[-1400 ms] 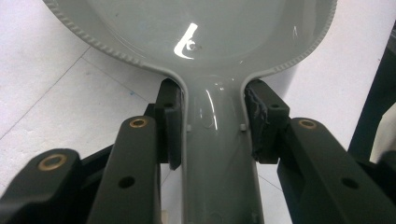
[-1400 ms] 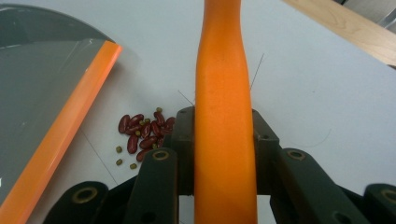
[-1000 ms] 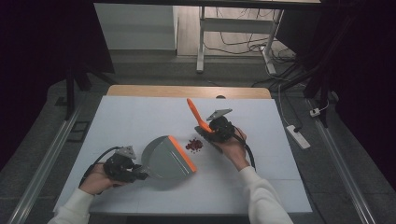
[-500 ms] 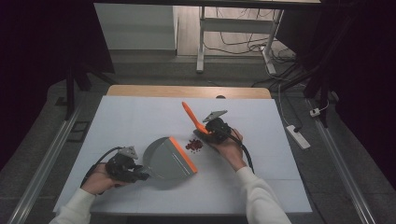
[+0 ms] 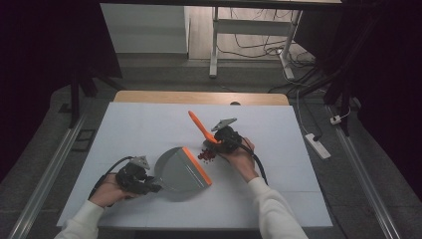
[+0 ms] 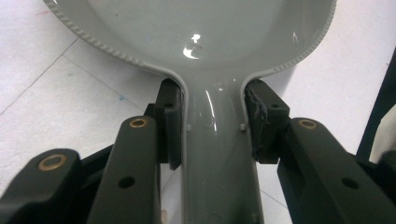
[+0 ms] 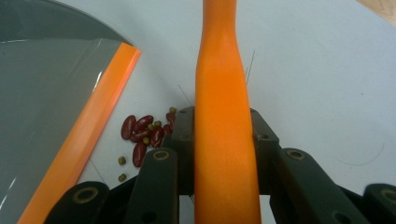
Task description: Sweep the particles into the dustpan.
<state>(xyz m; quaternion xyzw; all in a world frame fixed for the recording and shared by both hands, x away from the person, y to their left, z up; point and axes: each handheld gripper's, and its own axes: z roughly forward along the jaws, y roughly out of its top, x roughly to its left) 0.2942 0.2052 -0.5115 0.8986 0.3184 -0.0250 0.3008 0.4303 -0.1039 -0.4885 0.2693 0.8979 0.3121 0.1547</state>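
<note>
A grey dustpan point(image 5: 175, 172) with an orange front lip point(image 5: 197, 167) lies on the white table at the near left. My left gripper point(image 5: 149, 186) is shut on its handle point(image 6: 217, 158), one pad on each side. A small heap of red beans point(image 5: 206, 155) with a few green ones lies just right of the lip. My right gripper point(image 5: 218, 141) is shut on an orange brush handle point(image 5: 199, 124), which slants up and away to the left above the beans point(image 7: 142, 133). The brush head is hidden under the right gripper point(image 7: 222, 140). Dustpan point(image 7: 42, 98) and lip point(image 7: 93, 126) lie left of it.
The white table point(image 5: 149, 124) has a wooden strip along its far edge point(image 5: 199, 97). A person's white sleeves come in from the bottom. A power strip point(image 5: 317, 145) lies on the floor at the right, and a metal stand point(image 5: 215, 40) is behind the table.
My right gripper and the orange brush handle have shifted slightly left, toward the beans and the dustpan. The left gripper and the dustpan have stayed in place.
</note>
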